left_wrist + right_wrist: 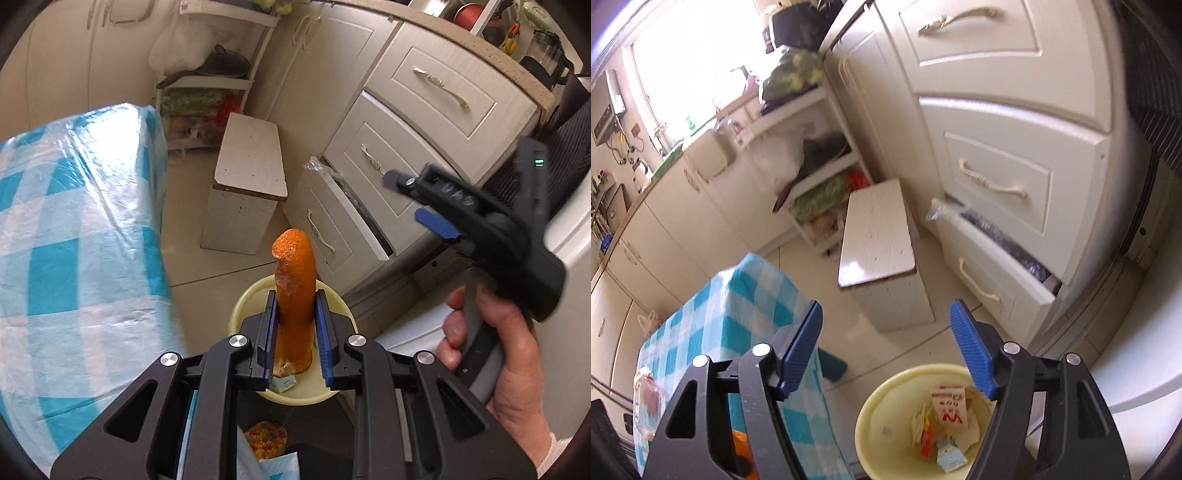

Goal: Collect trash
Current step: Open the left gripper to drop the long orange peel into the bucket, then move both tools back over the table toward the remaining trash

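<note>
In the left wrist view the left gripper (295, 314) sits at the lower centre of the frame, its blue pads pinching a long strip of orange peel (295, 288) that stands upright between them, the pebbled outer skin facing the camera and a frayed pale end showing at the bottom. Directly behind and below the peel is a pale yellow bin (240, 306), its round rim showing on either side of the jaws, with a small light blue carton (282, 384) visible inside near the lower edge. At the right of that frame a hand (495, 354) grips the handle of the right gripper (417, 199), whose two blue-tipped fingers point toward the upper left and stand spread apart with nothing between them. The right wrist view confirms this: the right gripper (886, 347) fills the lower part of the frame with its jaws wide and empty, and the bin (882, 406) lies below at lower centre, holding crumpled paper, a red and white paper packet (951, 406) and the blue carton (951, 456). A table covered in a blue and white checked cloth (74, 236) under clear plastic fills the left of the left wrist view. A small white stool (247, 177) stands on the tiled floor near centre, and cream drawers (424, 122) rise at the upper right, the lowest drawer (990, 258) partly pulled out.
</note>
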A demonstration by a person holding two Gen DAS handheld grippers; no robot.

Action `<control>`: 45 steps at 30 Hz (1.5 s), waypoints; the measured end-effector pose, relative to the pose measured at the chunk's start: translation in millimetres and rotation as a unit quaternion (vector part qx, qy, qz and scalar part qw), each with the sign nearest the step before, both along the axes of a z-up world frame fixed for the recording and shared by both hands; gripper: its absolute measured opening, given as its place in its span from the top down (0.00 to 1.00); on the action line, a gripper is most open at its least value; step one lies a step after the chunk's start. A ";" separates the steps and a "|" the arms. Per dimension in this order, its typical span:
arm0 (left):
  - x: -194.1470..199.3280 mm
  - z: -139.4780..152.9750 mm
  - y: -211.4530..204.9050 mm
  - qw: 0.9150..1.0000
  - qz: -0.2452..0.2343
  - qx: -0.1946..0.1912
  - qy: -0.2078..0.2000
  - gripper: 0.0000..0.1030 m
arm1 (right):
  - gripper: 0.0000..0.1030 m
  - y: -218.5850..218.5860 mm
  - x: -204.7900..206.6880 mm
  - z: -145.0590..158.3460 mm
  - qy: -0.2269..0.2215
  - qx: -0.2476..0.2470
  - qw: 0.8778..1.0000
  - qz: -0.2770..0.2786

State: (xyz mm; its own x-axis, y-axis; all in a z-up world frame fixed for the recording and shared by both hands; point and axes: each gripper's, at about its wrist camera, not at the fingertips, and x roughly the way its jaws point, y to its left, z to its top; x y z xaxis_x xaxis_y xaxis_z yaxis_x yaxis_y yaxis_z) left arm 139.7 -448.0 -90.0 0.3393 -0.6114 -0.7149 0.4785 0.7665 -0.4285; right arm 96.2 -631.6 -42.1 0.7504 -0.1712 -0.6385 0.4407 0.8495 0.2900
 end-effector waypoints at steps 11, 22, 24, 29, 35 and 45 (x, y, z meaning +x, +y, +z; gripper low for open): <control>10.7 -24.7 -47.1 0.999 -0.007 0.019 0.036 0.55 | 0.29 -7.9 -4.1 8.4 -0.014 -0.039 0.999 -0.005; 4.3 -5.7 13.5 0.999 0.043 0.021 0.006 0.26 | 0.26 0.5 -2.6 5.6 0.004 -0.057 0.998 0.001; 1.5 0.5 25.6 0.998 0.050 0.023 -0.006 0.23 | 0.26 2.5 -1.4 5.3 0.008 -0.062 0.998 0.002; -4.7 17.1 57.1 0.997 0.066 0.027 -0.034 0.20 | 0.24 13.4 1.0 6.9 0.013 -0.086 0.996 0.010; -11.7 36.8 95.4 0.993 0.088 0.031 -0.066 0.18 | 0.24 25.7 6.0 7.4 0.020 -0.112 0.993 0.023; -17.0 48.6 163.6 0.987 0.134 0.032 -0.084 0.16 | 0.23 47.3 11.9 10.2 0.028 -0.136 0.989 0.046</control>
